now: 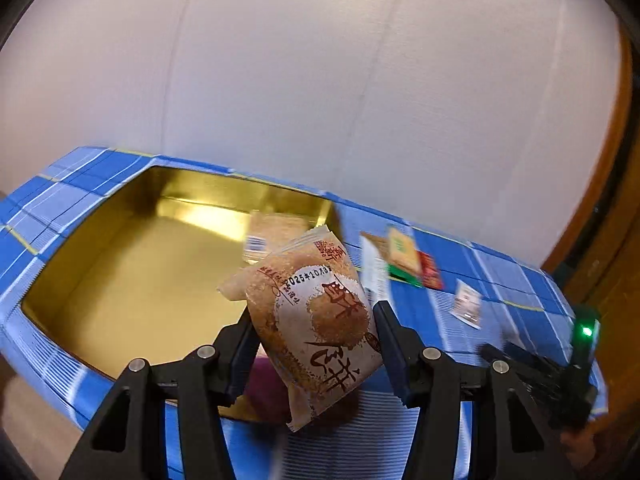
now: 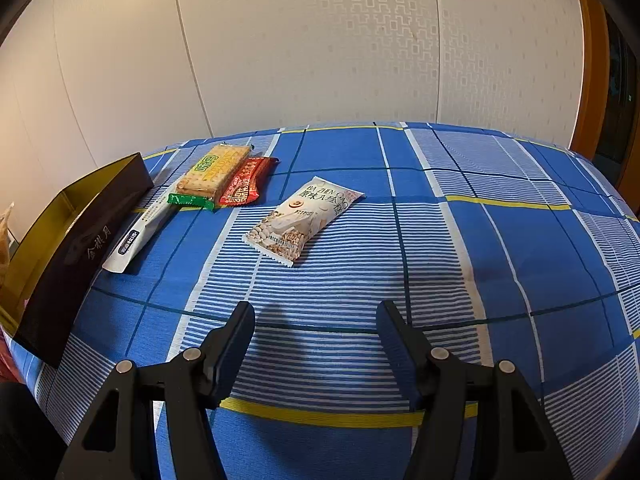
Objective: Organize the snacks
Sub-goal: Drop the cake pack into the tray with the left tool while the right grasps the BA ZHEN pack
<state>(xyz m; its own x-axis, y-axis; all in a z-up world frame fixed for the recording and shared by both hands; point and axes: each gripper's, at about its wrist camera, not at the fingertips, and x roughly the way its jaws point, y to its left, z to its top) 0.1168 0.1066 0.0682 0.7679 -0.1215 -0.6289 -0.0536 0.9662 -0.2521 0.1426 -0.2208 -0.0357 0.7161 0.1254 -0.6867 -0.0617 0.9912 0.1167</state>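
Blue checked cloth surface, snacks spread out and a box sitting at its left.

The blue plaid cloth (image 2: 420,240) with white stripes and yellow lines covers the whole surface, and on it sits the dark box (image 2: 76,248) with its gold lining, open at the left edge. Just beside the box lies a long white stick packet (image 2: 138,236); past it a cracker pack (image 2: 214,172) rests partly over a green wrapper (image 2: 190,200), touching a red packet (image 2: 246,188). Lying apart near the middle is a white snack pouch (image 2: 302,220).
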